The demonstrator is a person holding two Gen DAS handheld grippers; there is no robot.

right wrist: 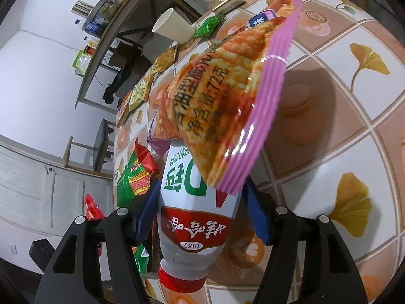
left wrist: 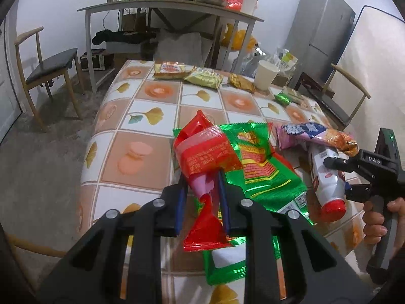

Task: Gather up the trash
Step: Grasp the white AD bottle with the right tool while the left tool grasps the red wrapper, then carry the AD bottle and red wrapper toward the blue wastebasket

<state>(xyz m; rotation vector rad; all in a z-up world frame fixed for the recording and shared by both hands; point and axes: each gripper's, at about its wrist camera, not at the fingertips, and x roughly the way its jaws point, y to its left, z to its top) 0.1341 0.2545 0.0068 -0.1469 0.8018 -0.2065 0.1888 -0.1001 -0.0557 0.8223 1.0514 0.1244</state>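
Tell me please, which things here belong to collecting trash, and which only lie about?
Trash job:
- red wrapper
- green wrapper
- white bottle
- pink-edged snack bag
- paper cup

Lying about:
- chair
- grey fridge
- far desk

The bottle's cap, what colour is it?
Red; the bottle's cap shows best in the right wrist view.
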